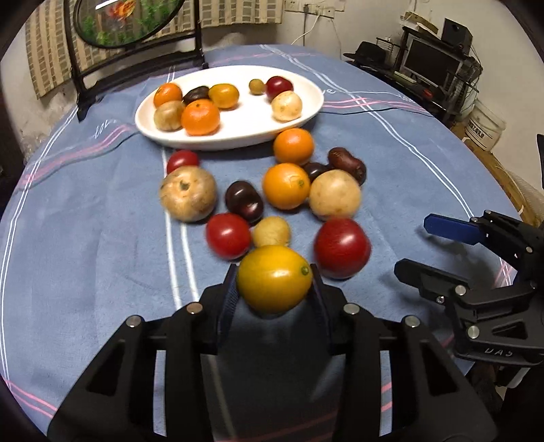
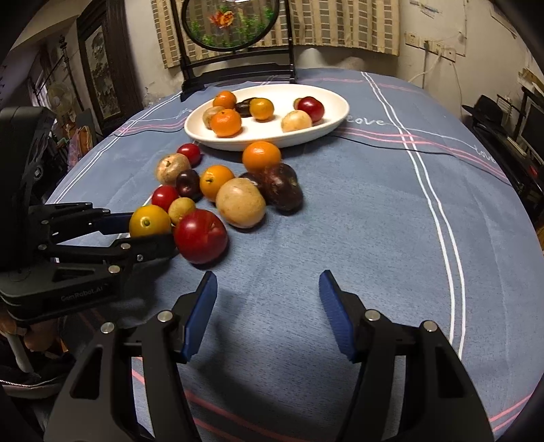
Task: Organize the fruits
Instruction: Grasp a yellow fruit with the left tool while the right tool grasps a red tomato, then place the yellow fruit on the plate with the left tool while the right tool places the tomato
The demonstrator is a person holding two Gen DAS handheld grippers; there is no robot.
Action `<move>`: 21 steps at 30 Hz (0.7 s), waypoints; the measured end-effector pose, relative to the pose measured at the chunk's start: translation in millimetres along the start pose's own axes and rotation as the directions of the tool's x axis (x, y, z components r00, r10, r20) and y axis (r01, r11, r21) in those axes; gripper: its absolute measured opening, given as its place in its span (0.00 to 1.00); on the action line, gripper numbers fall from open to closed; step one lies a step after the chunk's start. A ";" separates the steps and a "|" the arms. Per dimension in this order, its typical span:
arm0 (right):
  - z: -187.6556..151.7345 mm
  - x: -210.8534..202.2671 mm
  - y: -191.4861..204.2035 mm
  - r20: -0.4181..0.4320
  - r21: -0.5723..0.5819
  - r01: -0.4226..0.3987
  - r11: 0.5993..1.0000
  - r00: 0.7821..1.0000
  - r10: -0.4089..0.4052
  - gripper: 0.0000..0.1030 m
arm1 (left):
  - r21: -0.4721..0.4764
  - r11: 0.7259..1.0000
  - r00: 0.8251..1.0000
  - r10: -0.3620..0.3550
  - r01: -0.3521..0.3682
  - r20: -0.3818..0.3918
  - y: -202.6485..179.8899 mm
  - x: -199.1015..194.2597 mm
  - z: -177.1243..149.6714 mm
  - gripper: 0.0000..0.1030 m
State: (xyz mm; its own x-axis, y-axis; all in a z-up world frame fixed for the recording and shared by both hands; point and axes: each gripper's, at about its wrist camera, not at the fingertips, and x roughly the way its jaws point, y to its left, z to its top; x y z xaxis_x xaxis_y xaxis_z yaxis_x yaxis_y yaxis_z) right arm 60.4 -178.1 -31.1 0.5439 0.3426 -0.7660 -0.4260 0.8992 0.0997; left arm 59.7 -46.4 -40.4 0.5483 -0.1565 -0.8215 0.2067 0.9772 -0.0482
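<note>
My left gripper [image 1: 274, 276] is shut on a yellow-orange fruit [image 1: 274, 278], held just above the blue cloth; it also shows in the right wrist view [image 2: 149, 221]. Beyond it lie several loose fruits: a big red one [image 1: 341, 247], a small red one [image 1: 227, 235], a tan one [image 1: 335, 194], an orange [image 1: 286, 185] and dark plums [image 1: 244, 201]. A white oval plate [image 1: 238, 131] at the back holds several fruits. My right gripper [image 2: 267, 312] is open and empty over bare cloth, right of the pile; it also shows in the left wrist view [image 1: 420, 248].
The round table has a blue striped cloth [image 2: 374, 221]. A dark stand with a round painted panel [image 2: 231, 23] is behind the plate. Shelves with a monitor [image 1: 428, 64] stand off the table's right side.
</note>
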 end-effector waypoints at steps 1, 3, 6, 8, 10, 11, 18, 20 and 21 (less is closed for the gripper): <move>0.8 1.7 3.6 -0.005 -0.011 -0.011 1.000 1.000 0.011 0.61 | -0.010 1.000 1.000 0.002 -0.002 -0.005 3.6 -1.0 -1.2 0.39; 2.4 5.9 11.3 -0.019 -0.029 -0.027 0.999 0.999 0.026 0.61 | -0.023 1.000 1.000 0.007 -0.007 0.000 10.2 -6.0 -4.0 0.39; 5.7 15.9 25.8 -0.030 -0.055 -0.019 0.998 0.999 0.017 0.61 | -0.039 0.999 1.000 0.004 -0.003 0.017 20.4 -16.4 -7.7 0.39; 9.0 22.0 32.4 -0.033 -0.062 -0.012 0.998 0.999 0.010 0.61 | -0.057 0.998 1.000 0.002 -0.001 0.025 29.1 -21.0 -9.5 0.39; 14.5 28.3 36.9 -0.052 -0.049 -0.015 0.999 0.999 0.013 0.61 | -0.079 0.997 1.000 0.007 -0.005 0.029 36.0 -22.8 -10.4 0.39; 17.4 30.1 37.6 -0.058 -0.040 -0.019 0.999 0.998 0.017 0.61 | -0.093 0.996 1.000 0.005 -0.003 0.027 40.2 -23.0 -10.8 0.39; 31.5 42.8 43.7 -0.075 -0.019 0.000 1.000 0.997 -0.001 0.40 | -0.116 0.993 1.000 -0.017 0.017 0.004 50.1 -16.4 -13.7 0.39; 31.6 42.8 45.1 -0.075 -0.031 0.005 1.000 0.997 -0.008 0.39 | -0.119 0.993 1.000 -0.020 0.020 -0.003 51.4 -13.6 -13.6 0.39; 31.2 42.1 43.8 -0.077 -0.030 -0.004 1.000 0.997 0.001 0.39 | -0.119 0.993 1.000 -0.021 0.020 -0.004 51.9 -12.8 -13.3 0.39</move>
State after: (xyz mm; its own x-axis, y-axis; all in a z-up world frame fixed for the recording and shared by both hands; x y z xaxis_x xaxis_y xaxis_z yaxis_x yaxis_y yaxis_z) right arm 87.2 -115.8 -39.1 0.4861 0.3218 -0.8125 -0.4494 0.8894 0.0834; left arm 52.6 8.2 -40.0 0.5406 -0.1760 -0.8227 0.1194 0.9840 -0.1320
